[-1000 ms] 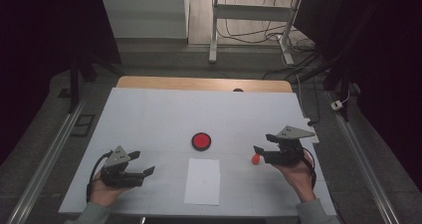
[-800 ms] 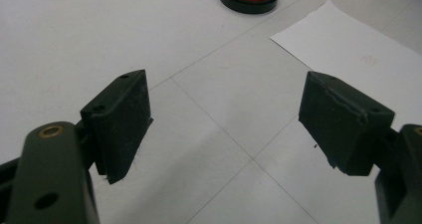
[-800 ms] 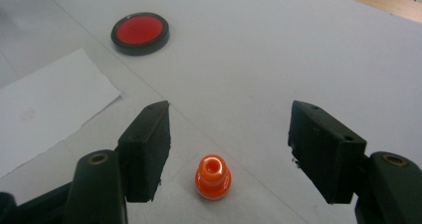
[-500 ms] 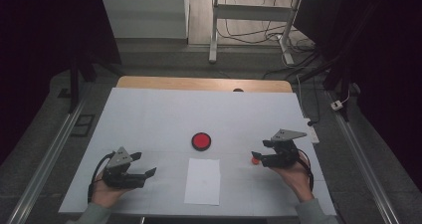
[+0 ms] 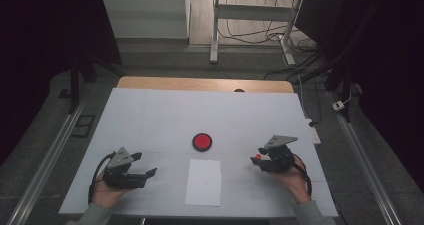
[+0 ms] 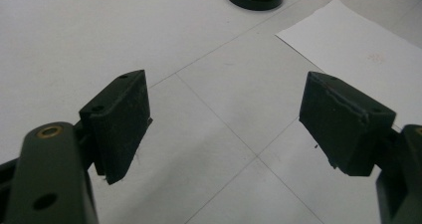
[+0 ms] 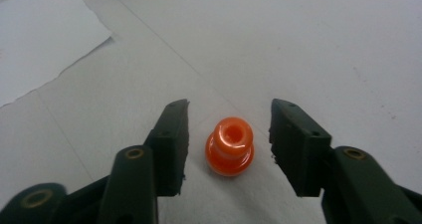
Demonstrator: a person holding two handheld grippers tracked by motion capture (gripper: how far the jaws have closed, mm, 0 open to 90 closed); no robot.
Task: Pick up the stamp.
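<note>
So, one small orange plastic peg (image 7: 229,146) is seen standing on the worktop (image 5: 160,115), close to the right edge and a bit nearer the front than the middle. It's stood upright on its wider base, with the long axis running straight up from the surface, and the narrower top end with a round hole in it is pointed up, as seen in the right gripper view. No lean can be made out.

The right tongs (image 7: 229,144) are set around the peg, one jaw on each side, and the jaws have just been closing in. A gap is left on both sides though, so the peg isn't touched or pinched yet; it just sits between them on its own base. In the high view the peg (image 5: 257,156) is spotted as a tiny orange dot at the tip of the right tongs (image 5: 260,160), which are pointed toward the left edge.

The left tongs (image 6: 224,129) are held wide apart with nothing between them, just bare worktop. They are seen near the front left corner in the high view (image 5: 150,175).

Count of stuff on the worktop: one orange peg, one red round button (image 5: 202,141) with a dark rim about mid-worktop, one white sheet of paper (image 5: 204,182) laid flat near the front edge just in front of the button. Two tongs, one per hand.
</note>
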